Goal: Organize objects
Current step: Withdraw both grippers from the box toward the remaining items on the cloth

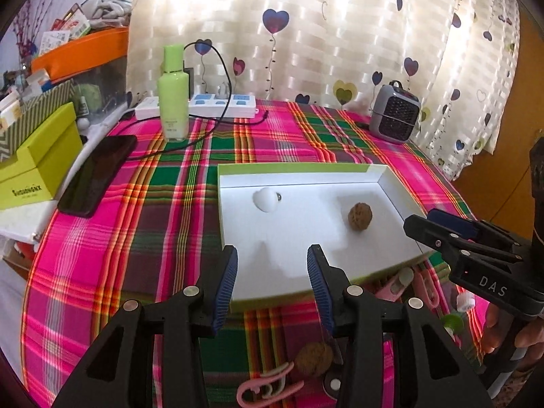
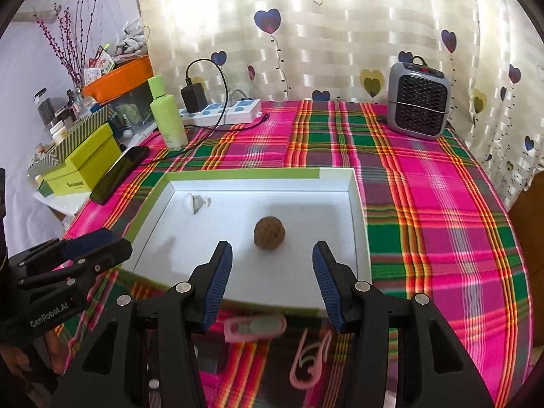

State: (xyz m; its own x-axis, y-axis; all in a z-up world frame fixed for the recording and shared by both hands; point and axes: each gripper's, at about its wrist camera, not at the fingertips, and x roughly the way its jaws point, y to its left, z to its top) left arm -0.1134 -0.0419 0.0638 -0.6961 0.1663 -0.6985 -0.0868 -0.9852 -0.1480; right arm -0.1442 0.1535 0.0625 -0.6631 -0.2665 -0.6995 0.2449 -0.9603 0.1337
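Two items lie in the shallow white box lid (image 1: 391,183), which has a green outer rim: a brown walnut (image 1: 359,216) right of centre on the floor of the lid, and a small white round-headed piece (image 1: 266,198) with a dark metal bit on its side, near the far left corner. The two are well apart. In the right wrist view the walnut (image 2: 269,237) sits just beyond the fingertips, roughly centred between them.

Lid rests on a bench covered in a pink, green and red plaid cloth (image 1: 163,204). On the cloth in front of the lid's near edge: a second walnut (image 1: 313,358), a pink plastic clip (image 1: 268,384) beside it, another pink clip (image 2: 311,360), a pink-framed pale item (image 2: 255,328) that is too blurred to name, and a small green-and-white piece (image 1: 454,321) near the right edge.

Left gripper (image 1: 272,265): jaws partway open, nothing between them, held above the near edge of the lid. Right gripper (image 2: 272,265): jaws open a little wider, empty, above the lid's near side. Neither touches an item.

Further out: black phone (image 1: 97,175) on the left, green bottle (image 1: 172,93) upright, white power strip (image 1: 221,105) with black cable, grey mini heater (image 1: 394,114) at far right, lime-green boxes (image 1: 37,163) on the left, heart-print curtain (image 1: 306,34) behind
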